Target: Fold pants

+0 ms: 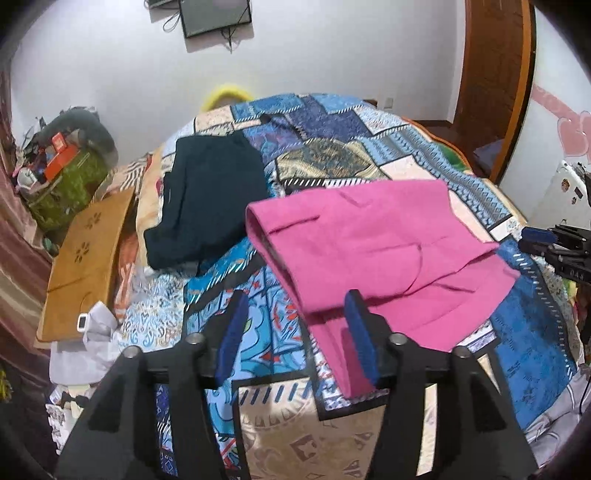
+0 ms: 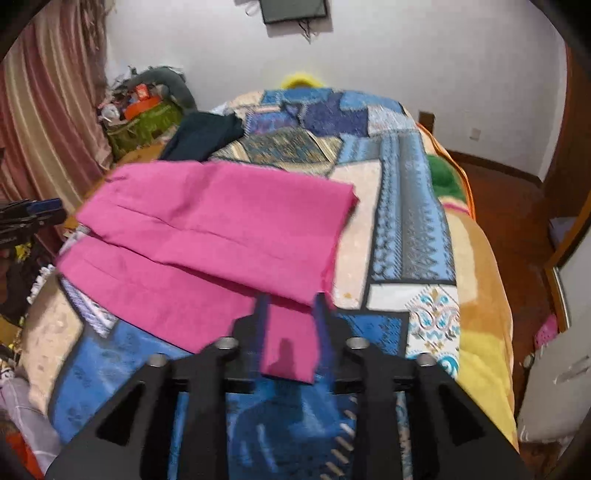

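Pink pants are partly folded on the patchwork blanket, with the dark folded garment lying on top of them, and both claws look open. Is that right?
Not quite. The dark folded garment does not lie on the pink pants; the left wrist view shows it beside them, farther up the patchwork blanket. The rest holds: the pants are partly folded, and the left claw and right claw look open.

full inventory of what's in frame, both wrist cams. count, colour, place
pink pants: 1, pink, folded over, near part of the bed
dark garment: 1, dark navy, folded, far left of the bed
bedspread: 1, blue and beige patchwork, covers the bed
wooden board: 1, tan, left of the bed
screen: 1, black, on the far wall
curtain: 1, pink striped, left wall
left hand-held gripper: 1, black with blue pads, open, beside the pants' edge
right hand-held gripper: 1, black, pants' corner between its fingers
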Demonstrator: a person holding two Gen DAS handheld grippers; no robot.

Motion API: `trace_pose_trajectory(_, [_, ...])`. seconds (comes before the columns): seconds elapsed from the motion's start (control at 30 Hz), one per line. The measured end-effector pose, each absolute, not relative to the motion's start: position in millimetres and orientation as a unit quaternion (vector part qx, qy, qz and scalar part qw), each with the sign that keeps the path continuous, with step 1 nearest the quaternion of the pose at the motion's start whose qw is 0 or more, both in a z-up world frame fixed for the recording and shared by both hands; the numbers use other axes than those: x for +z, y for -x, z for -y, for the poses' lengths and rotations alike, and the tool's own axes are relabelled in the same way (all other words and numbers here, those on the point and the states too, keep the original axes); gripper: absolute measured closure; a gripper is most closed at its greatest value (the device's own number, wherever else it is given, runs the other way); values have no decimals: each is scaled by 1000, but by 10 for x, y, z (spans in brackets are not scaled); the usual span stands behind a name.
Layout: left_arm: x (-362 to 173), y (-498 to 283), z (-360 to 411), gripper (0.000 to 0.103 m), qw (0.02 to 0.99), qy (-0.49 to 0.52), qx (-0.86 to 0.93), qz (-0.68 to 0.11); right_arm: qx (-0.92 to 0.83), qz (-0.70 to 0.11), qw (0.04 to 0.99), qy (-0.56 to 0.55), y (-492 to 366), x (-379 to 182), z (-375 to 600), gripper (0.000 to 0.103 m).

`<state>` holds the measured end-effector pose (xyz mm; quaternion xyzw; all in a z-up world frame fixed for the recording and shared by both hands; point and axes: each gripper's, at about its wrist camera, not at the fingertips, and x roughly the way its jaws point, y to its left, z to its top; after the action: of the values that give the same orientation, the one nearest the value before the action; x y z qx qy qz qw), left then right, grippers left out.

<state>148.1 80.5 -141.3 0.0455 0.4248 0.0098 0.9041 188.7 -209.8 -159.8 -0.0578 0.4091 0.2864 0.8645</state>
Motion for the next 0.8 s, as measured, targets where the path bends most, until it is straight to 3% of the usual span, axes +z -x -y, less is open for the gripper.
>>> trace_pose_trajectory(0.1, [-1350, -1527, -712, 25, 906, -48, 1, -421, 307, -395, 863, 68, -1829, -1510, 1947, 57])
trace_pose_trajectory(0.17, [-1329, -1566, -627, 16, 907, -51, -8, -419, 319, -392, 858, 89, -1807, -1502, 1811, 57])
trace_pose_trajectory(0.47, [-1500, -1808, -242, 16, 891, -77, -44, -445, 333, -432, 826, 142, -1990, -1834, 1381, 56])
trace_pose_trajectory(0.67, [-1703, -1938, -61, 16, 879, -97, -61, -463, 341, -415, 831, 145, -2061, -1866, 1235, 56])
trace_pose_trajectory(0.77, [-1797, -2006, -14, 16, 872, -97, -67, -474, 352, -411, 831, 127, -2098, -1863, 1178, 68])
trace_pose_trajectory(0.8, [-1822, -2031, -5, 16, 871, -97, -67, -477, 357, -414, 829, 117, -2118, -1863, 1167, 79])
